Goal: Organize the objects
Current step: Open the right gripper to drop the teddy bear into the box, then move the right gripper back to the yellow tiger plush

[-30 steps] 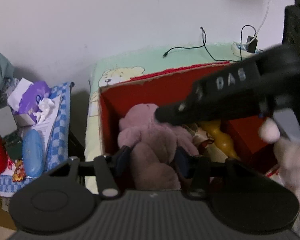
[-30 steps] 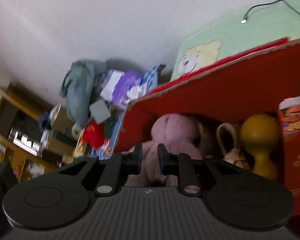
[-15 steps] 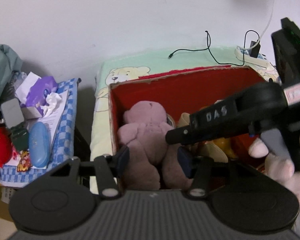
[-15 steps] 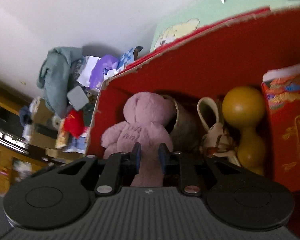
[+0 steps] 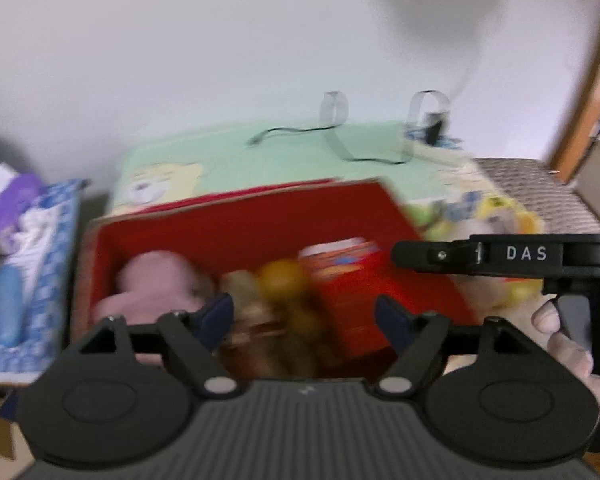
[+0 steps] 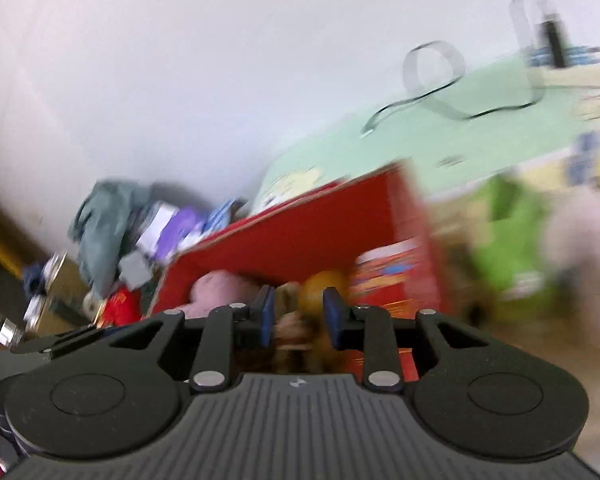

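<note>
A red cardboard box [image 5: 236, 224] sits on a green bear-print cloth [image 5: 300, 148]. It holds a pink plush bear [image 5: 156, 284], a yellow gourd [image 5: 284, 280], a red printed carton [image 5: 340, 276] and a brownish item. My left gripper [image 5: 304, 316] is open and empty above the box's near side. The right gripper's arm [image 5: 508, 254], marked DAS, shows at the right of the left wrist view. In the right wrist view my right gripper [image 6: 298, 312] is partly open and empty, over the box [image 6: 300, 232], the bear [image 6: 220, 288] and the gourd [image 6: 324, 288]. Both views are blurred.
A blue checked cloth [image 5: 48, 240] left of the box carries a blue case [image 5: 6, 308] and a purple tissue pack [image 5: 16, 196]. A black cable [image 5: 340, 140] lies on the green cloth. Green and pale plush items [image 6: 508, 248] lie right of the box. A teal garment [image 6: 100, 224] hangs at left.
Both grippers pulled back and swung right, blurring the views. My left jaws opened wider; my right jaws opened from shut. The bear stays in the box.
</note>
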{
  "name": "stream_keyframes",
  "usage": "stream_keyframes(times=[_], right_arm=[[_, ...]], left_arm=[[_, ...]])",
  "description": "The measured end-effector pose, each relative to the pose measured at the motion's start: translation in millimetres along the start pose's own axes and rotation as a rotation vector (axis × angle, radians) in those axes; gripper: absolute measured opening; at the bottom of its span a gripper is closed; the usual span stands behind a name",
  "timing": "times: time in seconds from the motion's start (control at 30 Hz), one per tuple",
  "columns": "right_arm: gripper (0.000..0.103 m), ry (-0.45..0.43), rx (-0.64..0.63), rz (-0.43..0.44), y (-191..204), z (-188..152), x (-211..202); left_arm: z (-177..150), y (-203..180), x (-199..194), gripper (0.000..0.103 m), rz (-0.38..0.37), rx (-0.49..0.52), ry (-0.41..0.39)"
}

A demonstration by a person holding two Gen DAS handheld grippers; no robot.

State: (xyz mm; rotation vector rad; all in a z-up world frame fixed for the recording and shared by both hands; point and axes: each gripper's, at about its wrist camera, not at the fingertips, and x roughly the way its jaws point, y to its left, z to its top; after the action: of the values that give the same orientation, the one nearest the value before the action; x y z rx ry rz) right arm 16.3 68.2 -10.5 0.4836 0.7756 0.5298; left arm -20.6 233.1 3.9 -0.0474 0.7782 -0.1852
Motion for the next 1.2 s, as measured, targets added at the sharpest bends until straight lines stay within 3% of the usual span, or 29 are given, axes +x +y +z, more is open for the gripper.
stream_keyframes(times=[0.1, 0.23, 0.37, 0.5, 0.77, 0.83, 1.2], right_arm=[[0.032, -0.052, 0.048, -0.061, -37.1, 7.1, -39.5], [0.033, -0.111, 0.095, -0.153, -89.4, 14.0, -88.1], [0.033, -0.136, 0.149, -0.221, -140.4, 13.8, -119.3], [0.035, -0.143, 0.170, -0.280, -176.0, 12.5, -134.7], [0.040, -0.108, 0.195, -0.284, -224.7, 17.0, -141.3], [0.040, -0.094, 0.196, -0.273, -229.7, 18.8, -138.3], [0.043, -0.036, 0.177, -0.228, -235.0, 23.4, -120.8]], left_arm=[[9.3, -43.8, 9.5, 0.087, -0.085, 0.028, -0.012], [18.1, -103.7, 31.7, 0.088, -0.178, 0.072, -0.005], [20.6, -150.8, 64.1, 0.088, -0.257, 0.059, 0.048], [18.2, -183.1, 97.0, 0.089, -0.291, 0.032, 0.103], [14.8, -233.0, 141.7, 0.096, -0.218, 0.036, 0.194], [13.6, -240.1, 147.8, 0.100, -0.187, 0.043, 0.209], [15.0, -251.0, 159.2, 0.100, -0.047, 0.088, 0.224]])
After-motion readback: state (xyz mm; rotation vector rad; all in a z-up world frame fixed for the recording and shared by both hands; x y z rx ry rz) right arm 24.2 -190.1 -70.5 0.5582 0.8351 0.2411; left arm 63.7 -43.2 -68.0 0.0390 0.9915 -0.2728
